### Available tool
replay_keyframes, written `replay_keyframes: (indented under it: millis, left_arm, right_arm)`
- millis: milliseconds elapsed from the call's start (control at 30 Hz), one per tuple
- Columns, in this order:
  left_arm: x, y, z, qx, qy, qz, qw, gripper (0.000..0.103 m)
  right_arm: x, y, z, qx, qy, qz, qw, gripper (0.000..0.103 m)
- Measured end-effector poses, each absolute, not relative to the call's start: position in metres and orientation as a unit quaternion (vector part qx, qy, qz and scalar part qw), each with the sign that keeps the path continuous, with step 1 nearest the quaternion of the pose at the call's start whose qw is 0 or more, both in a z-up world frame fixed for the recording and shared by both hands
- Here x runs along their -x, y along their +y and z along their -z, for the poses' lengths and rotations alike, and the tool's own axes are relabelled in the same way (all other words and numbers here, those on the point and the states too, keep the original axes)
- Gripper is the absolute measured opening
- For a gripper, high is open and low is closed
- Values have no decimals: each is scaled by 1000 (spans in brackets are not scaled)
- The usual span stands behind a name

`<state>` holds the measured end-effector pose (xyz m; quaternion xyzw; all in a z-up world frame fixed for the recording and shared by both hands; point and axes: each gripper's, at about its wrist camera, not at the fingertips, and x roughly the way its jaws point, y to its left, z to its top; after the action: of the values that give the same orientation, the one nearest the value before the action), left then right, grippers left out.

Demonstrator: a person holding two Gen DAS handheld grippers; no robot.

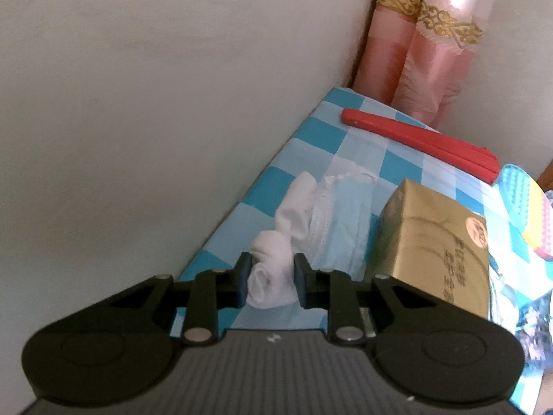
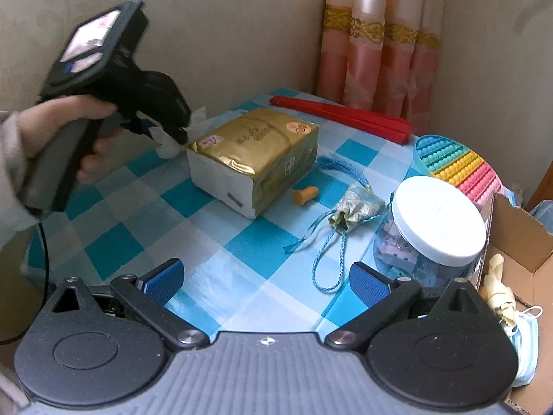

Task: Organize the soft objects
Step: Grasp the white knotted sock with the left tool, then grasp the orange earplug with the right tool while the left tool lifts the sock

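Left tool is pinching the white sock at the desk's wall edge, probably for the box. Right tool hangs wide, holding nothing.

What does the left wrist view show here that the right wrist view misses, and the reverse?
Only the left wrist view: the left tongs shut on a rolled white sock, with a pale blue face mask lying beside it.

Only the right wrist view: the open right tongs, a clear jar with a white lid, a small brocade drawstring pouch, an orange plug and a cardboard box.

Both: the gold tissue pack, red folded fan, rainbow bubble mat, blue checked tablecloth, pink curtain.
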<state>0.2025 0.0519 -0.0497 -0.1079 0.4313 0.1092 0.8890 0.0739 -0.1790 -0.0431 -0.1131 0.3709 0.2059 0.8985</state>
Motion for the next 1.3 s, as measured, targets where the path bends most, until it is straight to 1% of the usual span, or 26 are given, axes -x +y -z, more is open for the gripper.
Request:
replay_keyframes:
  millis: [200,300,367,433,633,667,733,1000,1167,1300]
  left_arm:
    - [-186,55,51,91,434,-98,891,26]
    - [-187,57,58,88,442,-100,887,31]
    - [-188,58,63,89,444,-95,887,47]
    - [-190,55,67,76,441,-103,888,52]
    - [-195,56,78,63,434,-108,892,51]
    - [-196,56,80,63,435,-107,892,48]
    - [-195,56,82,61,432,-105,894,38]
    - [-185,55,73,59,426,-95,898,38]
    - [-175,53,62,58,424,-89,899,38]
    - [-167,51,57,59,426,-83,899,38]
  right_arm:
    - [-73,-174,40,124,370,-199,899,103]
    - [-73,-168,40,125,371,-204,897,103]
    - [-73,-165,41,133,371,-205,896,103]
    - [-73,-162,41,140,370,-205,895,103]
    - [-77,-162,37,146,370,-204,895,103]
    - [-77,-162,36,150,368,-205,894,103]
    - [-78,-161,34,158,366,-209,893,103]
    - [-96,-161,24,211,353,-241,879,103]
    - [-126,-164,13,256,343,-277,860,100]
    - [-161,-164,12,288,359,-325,826,88]
